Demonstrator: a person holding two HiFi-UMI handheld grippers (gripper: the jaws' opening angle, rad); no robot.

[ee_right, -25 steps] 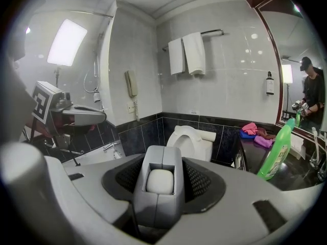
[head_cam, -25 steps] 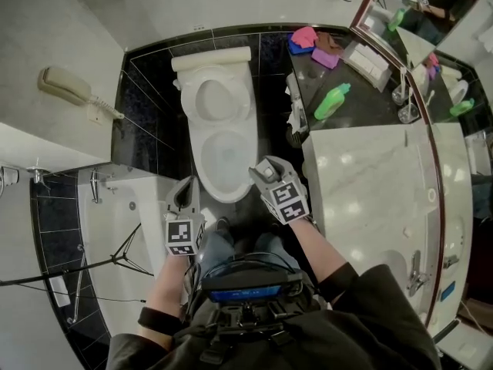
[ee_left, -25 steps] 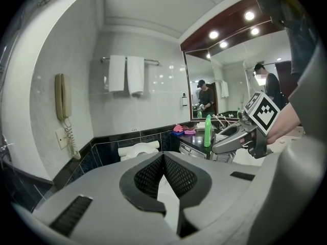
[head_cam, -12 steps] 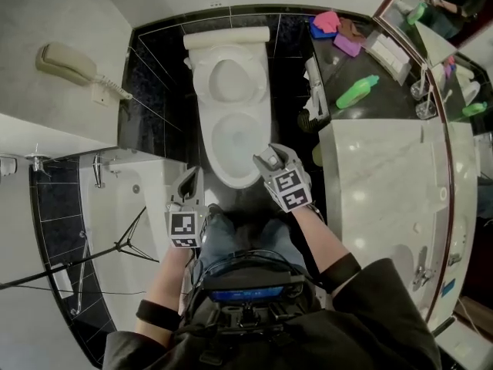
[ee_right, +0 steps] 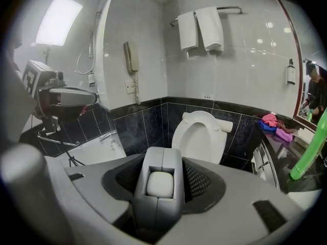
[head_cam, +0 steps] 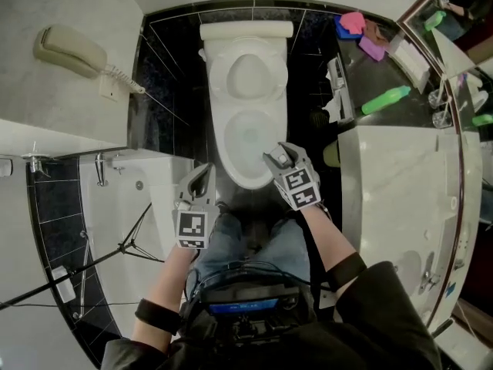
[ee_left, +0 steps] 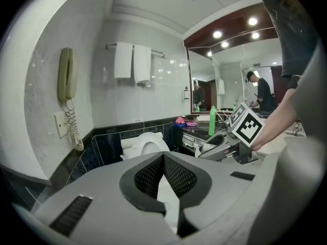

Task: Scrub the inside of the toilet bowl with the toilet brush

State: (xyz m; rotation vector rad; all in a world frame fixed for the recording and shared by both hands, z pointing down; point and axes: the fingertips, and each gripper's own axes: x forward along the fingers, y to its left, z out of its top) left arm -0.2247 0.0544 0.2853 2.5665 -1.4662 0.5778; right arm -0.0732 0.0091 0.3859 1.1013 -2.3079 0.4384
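- Two tools out; left tool clenched, tips meeting, nothing between.
- right tool clamped on a grey block with pale oval inset.
- toilet bowl just ahead of both tips, seat up; right tool at its front rim.

A: Your left gripper points forward and down, its jaws closed tip to tip with nothing between them.
B: Your right gripper tilts more steeply — its jaws are clamped on a grey block.
A: Your left forearm and right forearm both reach forward, held apart.
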